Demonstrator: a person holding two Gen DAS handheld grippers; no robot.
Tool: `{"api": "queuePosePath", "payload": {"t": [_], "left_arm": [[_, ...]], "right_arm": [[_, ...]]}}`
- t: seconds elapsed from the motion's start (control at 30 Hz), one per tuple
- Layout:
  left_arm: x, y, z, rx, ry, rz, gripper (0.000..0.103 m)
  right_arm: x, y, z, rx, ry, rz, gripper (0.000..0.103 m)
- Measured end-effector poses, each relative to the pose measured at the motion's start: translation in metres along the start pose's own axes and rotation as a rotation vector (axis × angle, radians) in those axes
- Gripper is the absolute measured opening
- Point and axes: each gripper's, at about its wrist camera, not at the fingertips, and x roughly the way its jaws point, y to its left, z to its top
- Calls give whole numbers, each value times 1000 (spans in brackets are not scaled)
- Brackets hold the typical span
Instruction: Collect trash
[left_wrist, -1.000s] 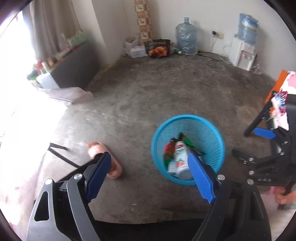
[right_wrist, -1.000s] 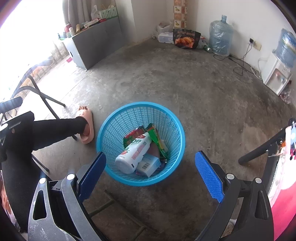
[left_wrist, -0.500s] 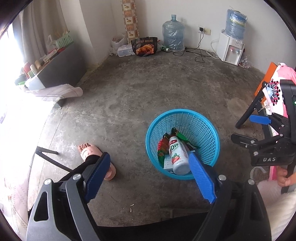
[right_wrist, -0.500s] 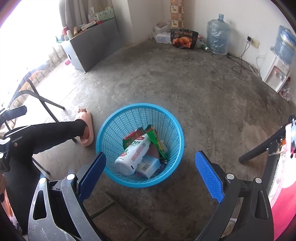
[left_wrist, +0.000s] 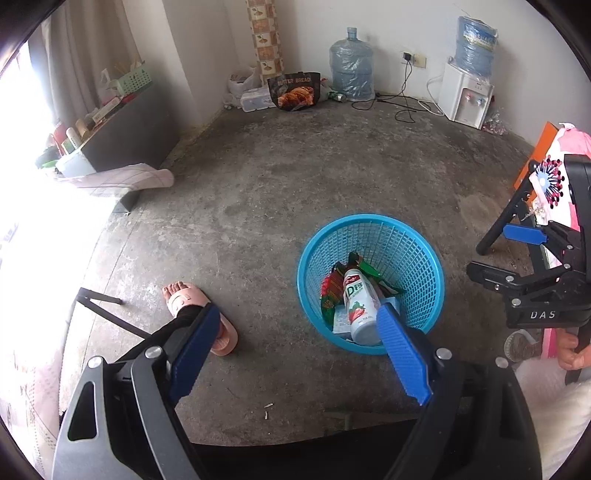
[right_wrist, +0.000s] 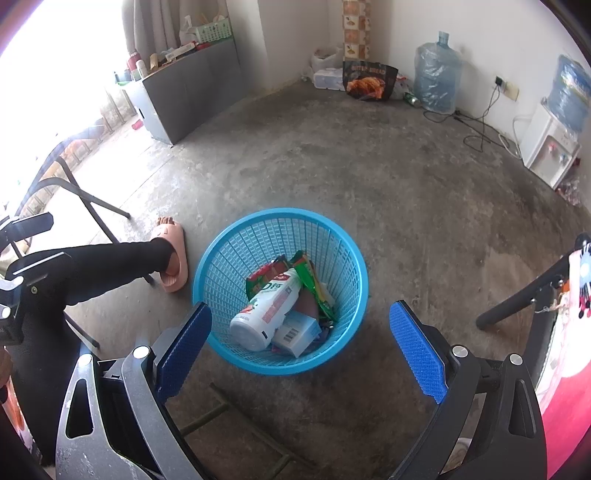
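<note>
Concrete floor (right_wrist: 369, 166) with trash-filled blue basket (right_wrist: 347, 258), left tool (left_wrist: 295, 332) and right tool (right_wrist: 301, 332) both wide open, empty

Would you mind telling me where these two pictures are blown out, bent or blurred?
Left wrist view: daylight washes out the left edge, hiding the floor there; the walls bow with the fisheye; the blue basket stays sharp. Right wrist view: the top left corner is white glare behind the grey cabinet; the water jug is soft; the bottle label is readable.
</note>
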Motion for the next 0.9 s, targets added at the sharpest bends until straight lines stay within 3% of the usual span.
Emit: {"api": "queuePosePath", "payload": {"t": [0.2, 0.9], "left_arm": [[-5, 7, 0, -14, -1, 22, 86], [-16, 17, -1, -25, -26, 74, 97]], "right_arm": [[-3, -3, 0, 25, -46, -12, 93], [4, -1, -4, 4, 0, -15, 93]]}}
